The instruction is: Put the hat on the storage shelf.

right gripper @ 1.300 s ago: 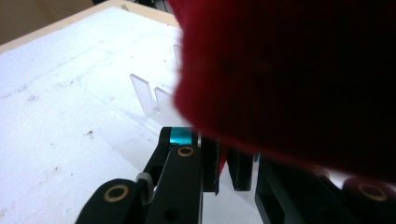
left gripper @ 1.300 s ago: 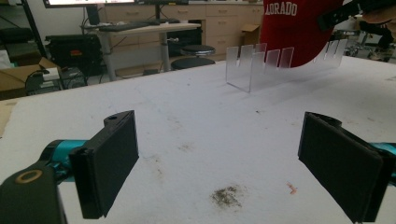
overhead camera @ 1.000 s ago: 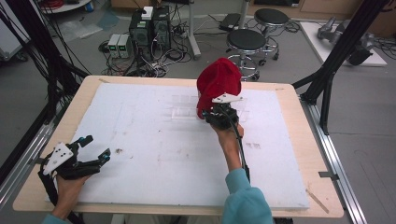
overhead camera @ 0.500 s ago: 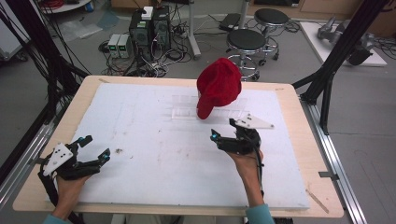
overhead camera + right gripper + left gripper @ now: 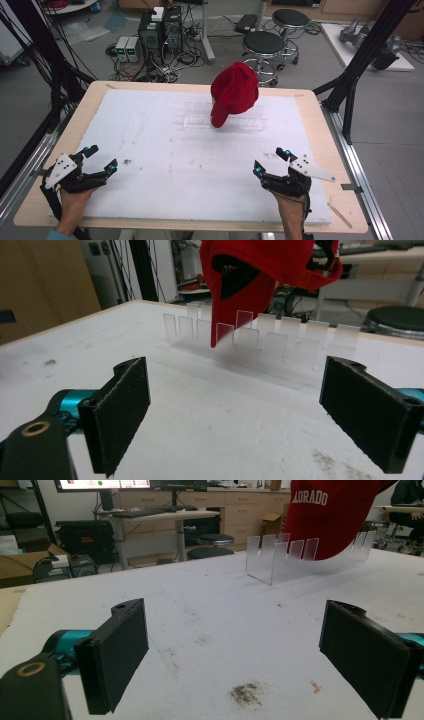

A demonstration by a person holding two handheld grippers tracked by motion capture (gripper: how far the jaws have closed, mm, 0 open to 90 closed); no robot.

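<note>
So the red cap [image 5: 234, 93] is sitting up on the clear slotted rack [image 5: 223, 120] at the far middle of the desk [image 5: 165, 150], and both grippers are parked down at the near edge, well apart from it. Left gripper [image 5: 100, 161] is at the near left corner and the right gripper [image 5: 270, 159] at the near right, each with its fingers spread wide and nothing between them, which you can see plainly in both gripper views. Looks to me like the hanging step is basically done and the job now is just to leave it alone and check it sits stable. If I were fixing the perch, I'd come in slow from the right side, pinch the brim lightly instead of the soft crown, and avoid bumping the rack, since that acrylic thing looks light and could slide on the white mat. As for how the cap lies: the crown is up top and toward the far side, the brim [image 5: 218, 310] hangs down and toward the near-left, its tip dipping in among the upright tabs. So the long axis runs steeply, top-back to bottom-front, more upright than flat. The opening faces the right gripper's side and the lettering faces the left gripper's camera.
</note>
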